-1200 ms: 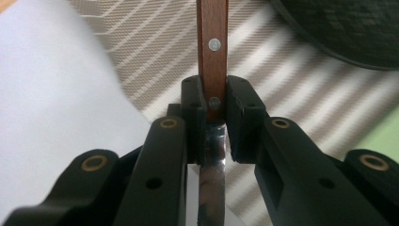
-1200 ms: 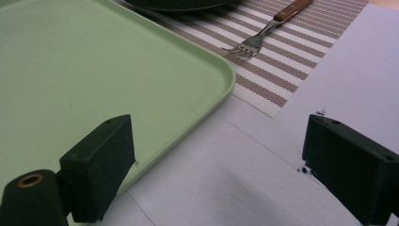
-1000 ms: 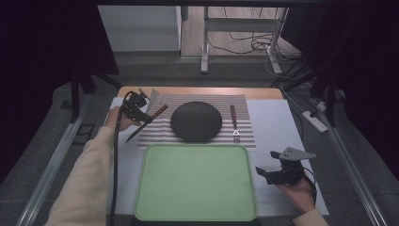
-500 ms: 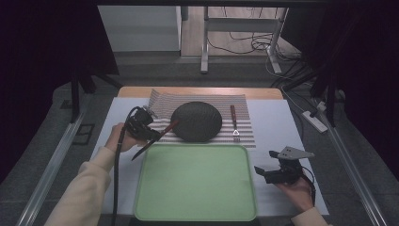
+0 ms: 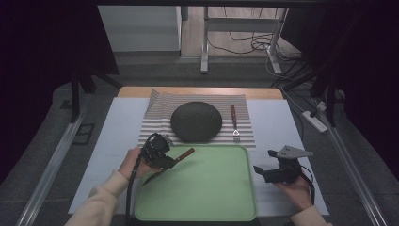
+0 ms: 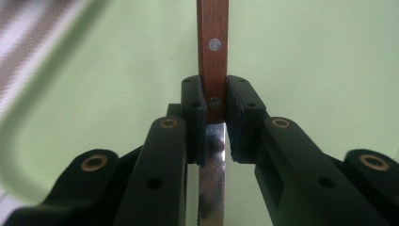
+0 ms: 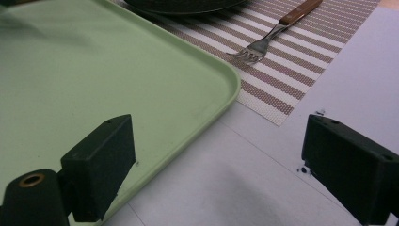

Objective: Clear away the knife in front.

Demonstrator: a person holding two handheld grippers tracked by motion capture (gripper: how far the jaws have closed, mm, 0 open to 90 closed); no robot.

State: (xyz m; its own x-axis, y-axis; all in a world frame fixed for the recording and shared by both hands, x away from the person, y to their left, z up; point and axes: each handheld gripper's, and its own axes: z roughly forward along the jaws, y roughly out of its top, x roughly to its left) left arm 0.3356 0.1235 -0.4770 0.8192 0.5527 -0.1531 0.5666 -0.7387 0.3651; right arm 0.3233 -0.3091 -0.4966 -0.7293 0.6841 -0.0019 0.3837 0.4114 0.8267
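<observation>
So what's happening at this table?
A person works two hand-held grippers. The left gripper is shut on a knife, holding it over the green tray. The right gripper is open beside the tray. A fork and dark plate lie on the striped mat.

No lettering, label, brand mark, number or sign can be read anywhere: none on the green tray [image 5: 202, 197], the striped placemat [image 5: 155, 123], the knife's wooden handle [image 6: 212, 52], the fork [image 7: 277, 32], or the black fingers [image 7: 101, 165] of either gripper.
</observation>
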